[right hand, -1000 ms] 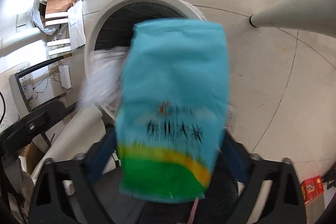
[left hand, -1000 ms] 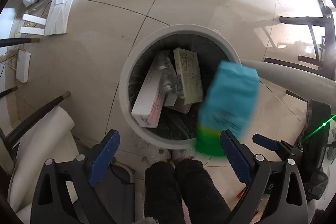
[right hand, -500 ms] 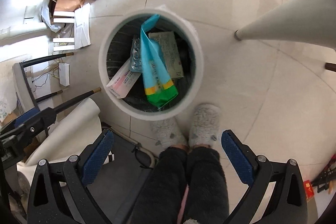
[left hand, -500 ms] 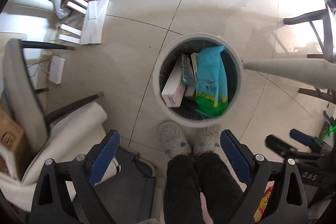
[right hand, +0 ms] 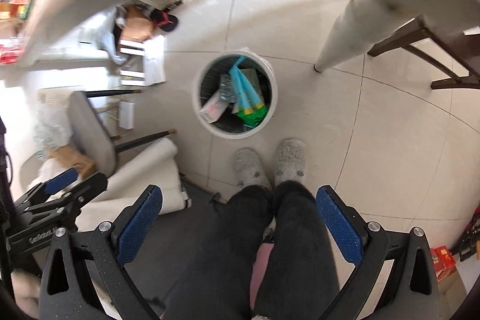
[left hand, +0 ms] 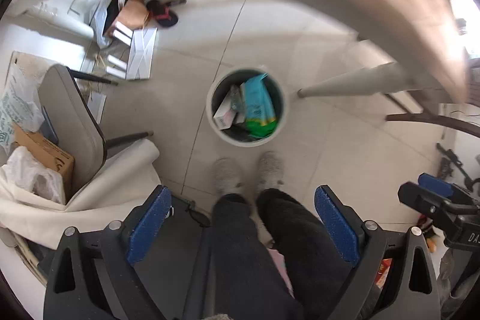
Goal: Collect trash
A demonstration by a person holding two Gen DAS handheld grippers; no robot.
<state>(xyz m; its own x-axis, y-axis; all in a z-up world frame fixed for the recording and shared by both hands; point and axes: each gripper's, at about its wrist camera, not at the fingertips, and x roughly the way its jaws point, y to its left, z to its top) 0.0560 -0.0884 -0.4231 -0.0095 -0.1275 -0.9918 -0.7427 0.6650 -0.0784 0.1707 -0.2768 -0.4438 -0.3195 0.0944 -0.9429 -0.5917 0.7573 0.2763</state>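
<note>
**Trash in the bin, both grippers empty**

The teal-and-green bag (left hand: 258, 107) lies inside the round white trash bin (left hand: 210, 122), its green end toward the person. Beside it in the bin sit a white-and-pink carton (left hand: 224, 116) leaning against the left wall and other packaging that is too small to identify. In the right wrist view the same bag (right hand: 247, 98) stands on edge among the boxes, with the carton (right hand: 213, 110) to its left.

The bin stands on the tiled floor (left hand: 315, 158), just in front of the person's 2 grey slippers (left hand: 226, 176). A pale desk leg (left hand: 351, 80) ends near the bin's right side.

The left gripper (left hand: 243, 224) is high above the floor with its blue pads spread wide and nothing between them. The right gripper (right hand: 240, 224) is likewise spread wide and empty.

Left of the bin are a grey chair (left hand: 72, 122), a cardboard box (left hand: 45, 155) and scattered papers (left hand: 138, 53).
</note>
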